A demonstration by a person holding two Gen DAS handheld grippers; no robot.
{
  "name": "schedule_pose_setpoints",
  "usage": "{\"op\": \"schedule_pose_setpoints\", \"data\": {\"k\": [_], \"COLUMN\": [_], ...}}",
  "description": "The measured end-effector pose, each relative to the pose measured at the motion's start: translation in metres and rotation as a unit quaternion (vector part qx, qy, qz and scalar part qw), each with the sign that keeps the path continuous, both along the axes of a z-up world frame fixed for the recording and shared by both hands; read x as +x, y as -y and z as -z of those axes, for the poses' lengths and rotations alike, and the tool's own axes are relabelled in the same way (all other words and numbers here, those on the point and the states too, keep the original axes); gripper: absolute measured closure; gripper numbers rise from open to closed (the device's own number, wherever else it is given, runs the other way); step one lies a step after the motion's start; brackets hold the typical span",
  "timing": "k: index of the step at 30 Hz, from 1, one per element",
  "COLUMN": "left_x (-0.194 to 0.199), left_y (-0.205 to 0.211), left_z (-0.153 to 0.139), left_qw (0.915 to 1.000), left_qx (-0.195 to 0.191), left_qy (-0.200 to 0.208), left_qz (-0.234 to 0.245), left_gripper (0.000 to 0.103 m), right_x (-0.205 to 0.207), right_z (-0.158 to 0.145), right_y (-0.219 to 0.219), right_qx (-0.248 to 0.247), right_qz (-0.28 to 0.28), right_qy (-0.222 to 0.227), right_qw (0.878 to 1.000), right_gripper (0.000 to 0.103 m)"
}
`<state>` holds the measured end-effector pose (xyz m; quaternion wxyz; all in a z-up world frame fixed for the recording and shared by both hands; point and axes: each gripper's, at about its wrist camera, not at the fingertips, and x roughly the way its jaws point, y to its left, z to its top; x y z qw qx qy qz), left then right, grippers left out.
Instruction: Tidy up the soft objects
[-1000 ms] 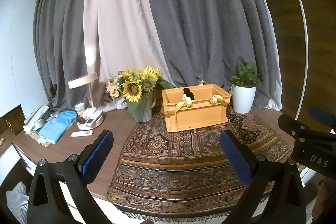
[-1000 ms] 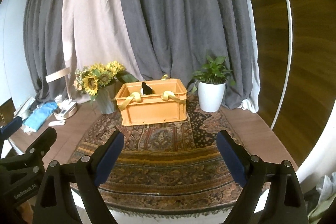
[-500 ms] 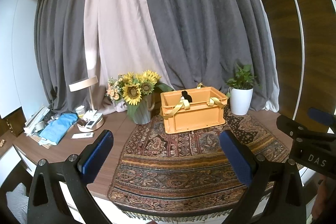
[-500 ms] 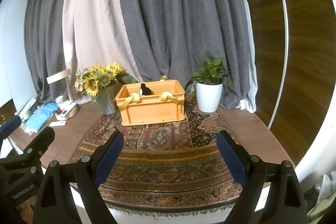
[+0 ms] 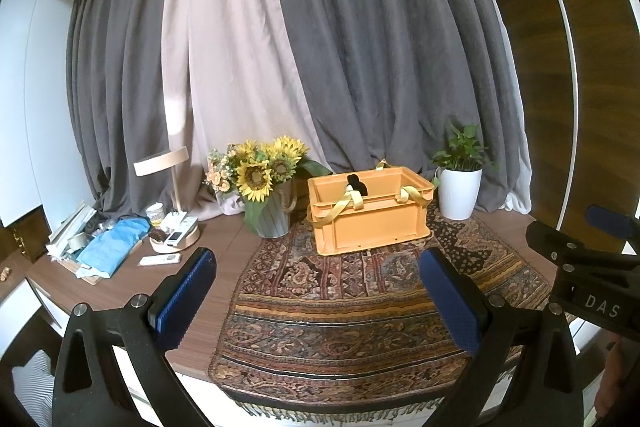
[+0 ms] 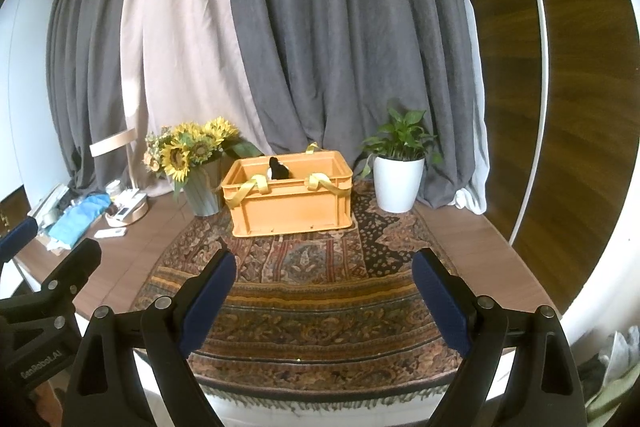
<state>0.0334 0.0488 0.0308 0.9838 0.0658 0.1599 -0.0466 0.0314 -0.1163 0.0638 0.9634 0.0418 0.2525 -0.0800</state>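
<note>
A black-and-white soft toy point(image 5: 356, 183) pokes above the rim of the orange plastic crate point(image 5: 370, 215), just right of centre in the left wrist view and just left of centre in the right wrist view point(image 6: 278, 169). Yellow straps point(image 5: 344, 205) drape over the crate's near wall. The crate point(image 6: 289, 201) sits on the far part of a patterned rug point(image 5: 340, 307) that covers the middle of the wooden tabletop point(image 5: 208, 251).

To the crate's left stands a grey vase of sunflowers point(image 5: 264, 183); to its right, a green plant in a white pot point(image 5: 460, 187). Farther left are a small lamp point(image 5: 164, 163), a round tray of remote controls point(image 5: 176, 233) and a blue cloth point(image 5: 114, 243). Grey and beige curtains point(image 5: 320, 47) hang behind everything.

In the lower part of each frame, the left gripper point(image 5: 318, 275) and the right gripper point(image 6: 324, 277) are held above the rug's near edge, well apart from the crate, each with blue-padded jaws spread wide and nothing between them.
</note>
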Motion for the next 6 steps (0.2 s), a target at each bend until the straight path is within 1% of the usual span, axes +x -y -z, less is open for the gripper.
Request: {"op": "schedule_pose_setpoints", "data": {"k": [6], "left_x": [-0.0016], "left_y": [-0.0014], "left_z": [-0.0039], "left_qw": [1.0], "left_qx": [-0.002], "left_qy": [0.002], "left_qz": [-0.006], "left_gripper": [0.0], "right_x": [-0.0006], "right_z": [0.0007], "right_y": [-0.0016], "right_qx": [-0.004], "right_qz": [-0.004], "right_qy": [-0.002], "right_qw": [1.0], "right_gripper": [0.012]}}
